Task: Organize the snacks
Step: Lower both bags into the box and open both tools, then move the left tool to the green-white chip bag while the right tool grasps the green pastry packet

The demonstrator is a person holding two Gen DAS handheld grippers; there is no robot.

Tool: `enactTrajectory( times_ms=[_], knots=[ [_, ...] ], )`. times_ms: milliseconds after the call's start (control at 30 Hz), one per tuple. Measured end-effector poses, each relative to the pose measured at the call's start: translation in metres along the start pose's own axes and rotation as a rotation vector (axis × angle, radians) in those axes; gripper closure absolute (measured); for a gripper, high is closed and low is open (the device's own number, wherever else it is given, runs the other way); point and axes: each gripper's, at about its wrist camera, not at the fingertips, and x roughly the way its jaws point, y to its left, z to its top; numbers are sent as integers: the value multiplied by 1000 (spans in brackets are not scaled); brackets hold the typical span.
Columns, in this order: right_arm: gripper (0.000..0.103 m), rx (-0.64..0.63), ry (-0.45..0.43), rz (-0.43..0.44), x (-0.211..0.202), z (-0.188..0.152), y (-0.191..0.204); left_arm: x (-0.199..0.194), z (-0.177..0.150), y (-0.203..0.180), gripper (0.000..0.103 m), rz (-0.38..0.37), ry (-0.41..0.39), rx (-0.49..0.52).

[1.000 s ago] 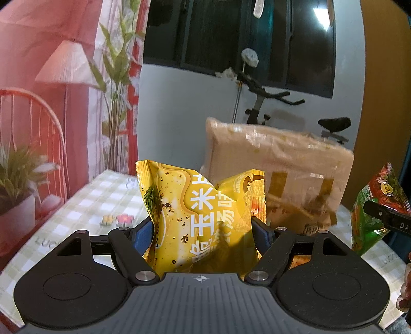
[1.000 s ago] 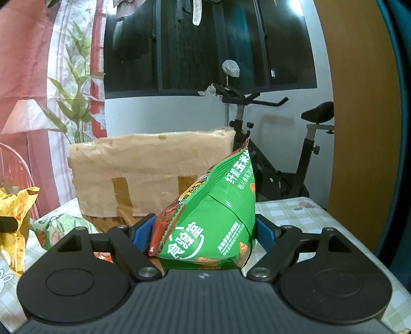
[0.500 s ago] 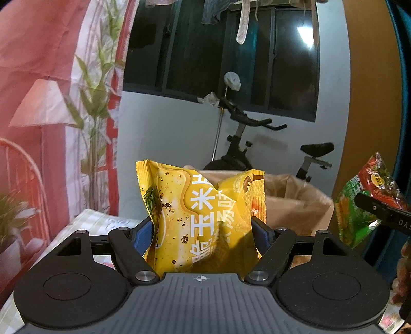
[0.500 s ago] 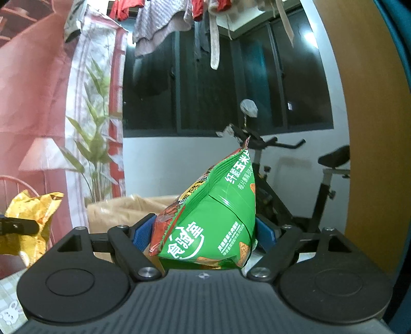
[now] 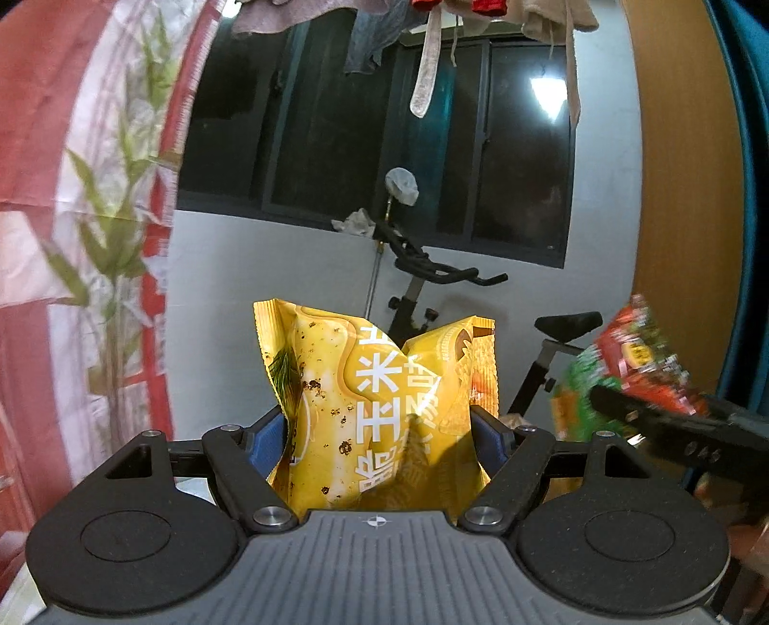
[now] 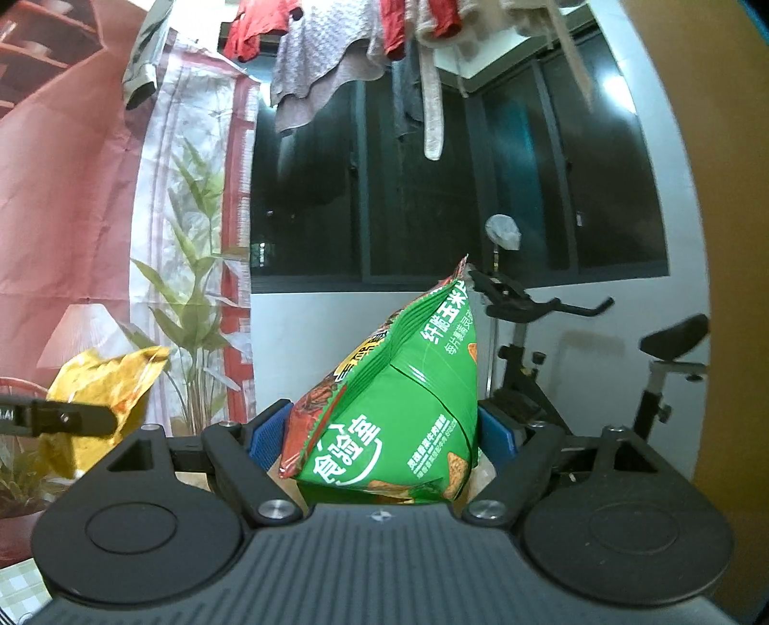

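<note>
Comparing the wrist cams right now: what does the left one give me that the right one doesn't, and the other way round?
Left wrist only: the front of the yellow snack bag clamped in the left gripper.

Right wrist only: the front of the green snack bag clamped in the right gripper, plus the red laundry overhead.

Both: each camera catches the other gripper's bag at its edge, and both see the exercise bike and dark window.
</note>
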Motion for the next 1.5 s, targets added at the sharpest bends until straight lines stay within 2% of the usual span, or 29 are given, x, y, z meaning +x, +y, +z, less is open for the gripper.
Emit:
enactTrajectory(
  times_ms=[200,333,467,633,667,867,1067,1200,1300,1500],
  knots=[
    [21,-5,92,49,62,4,-8,56,13,0,23,16,64,-11],
    [21,13,192,59,94,-6,-14,90,12,6,23,19,153,-14],
    [21,38,285,52,110,-19,-18,115,0,9,18,7,243,-16],
    [16,79,371,36,116,-31,-27,126,-10,16,14,22,285,7],
    [12,88,390,28,116,-32,-29,124,-10,18,14,22,287,3],
    [11,94,390,22,108,-27,-32,107,-1,38,14,5,281,-73],
    [11,110,366,64,89,-19,-25,70,8,47,15,8,250,-89],
    [5,137,328,105,70,-14,-21,41,10,54,15,-10,220,-86],
    [0,152,287,118,52,-12,-18,19,2,59,15,26,189,-63],
    [0,125,246,127,23,-25,-8,-17,-33,79,15,141,161,-91]
  ],
)
